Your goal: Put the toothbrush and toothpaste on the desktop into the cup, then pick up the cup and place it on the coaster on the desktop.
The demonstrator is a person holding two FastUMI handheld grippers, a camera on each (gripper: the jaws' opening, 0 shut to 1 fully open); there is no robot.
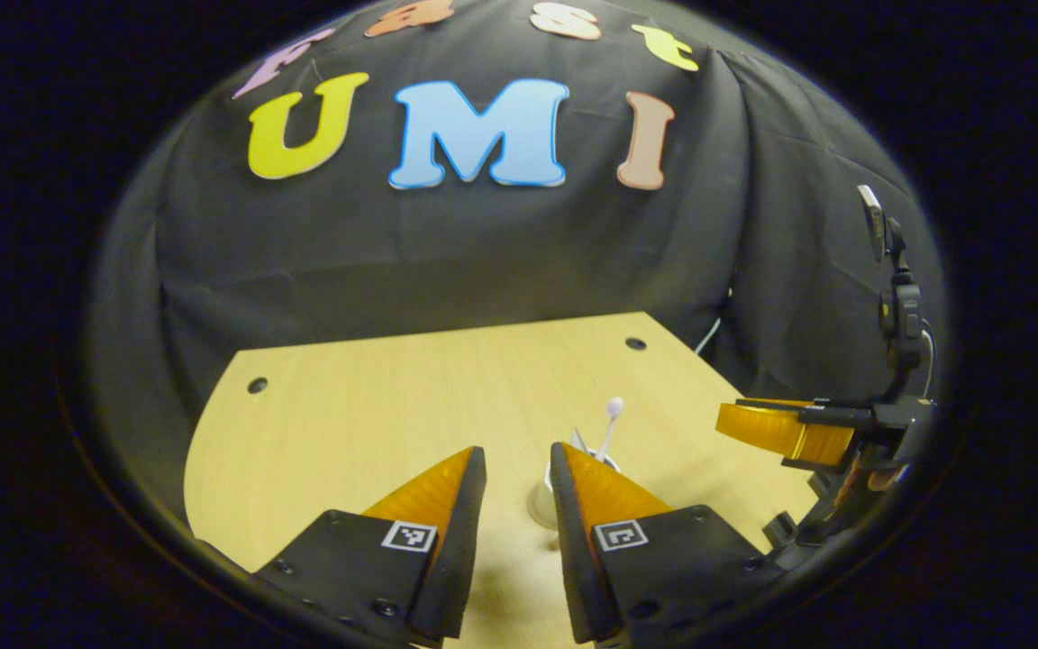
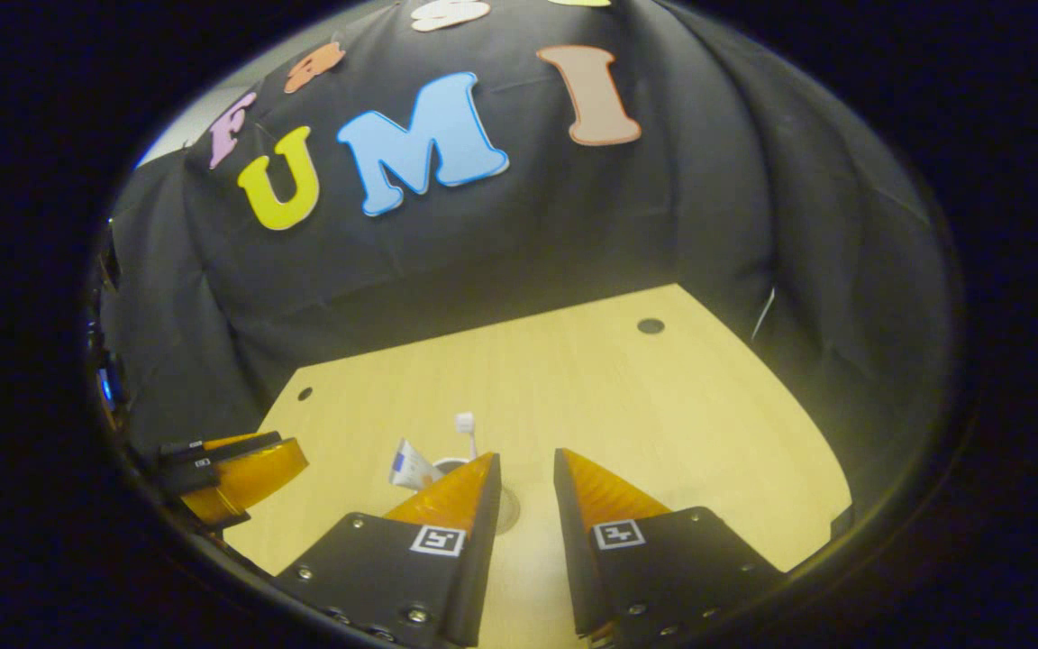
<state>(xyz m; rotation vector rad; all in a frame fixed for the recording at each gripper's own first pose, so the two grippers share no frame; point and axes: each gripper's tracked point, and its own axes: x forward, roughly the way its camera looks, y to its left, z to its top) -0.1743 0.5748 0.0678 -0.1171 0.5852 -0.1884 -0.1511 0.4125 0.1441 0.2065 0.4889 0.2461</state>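
Both items look to be in the cup (image 1: pixel 544 500) already: the toothbrush (image 1: pixel 610 424) stands head-up from its rim and the toothpaste (image 2: pixel 413 467) tube pokes out beside it. So the loading step seems done, and I judge the step in hand to be the cup's move to the coaster.

In the left gripper view, the left gripper (image 1: pixel 519 469) has its fingers spread with nothing between them; the cup sits on the desk (image 1: pixel 375 415) just ahead, behind its right fingertip. In the right gripper view, the right gripper (image 2: pixel 528 473) is likewise parted and empty, the cup peeking out behind its left finger. A round shape under the cup may be the coaster; I cannot tell.

Next, one gripper should straddle the cup wall, close gently, and lift it upright.
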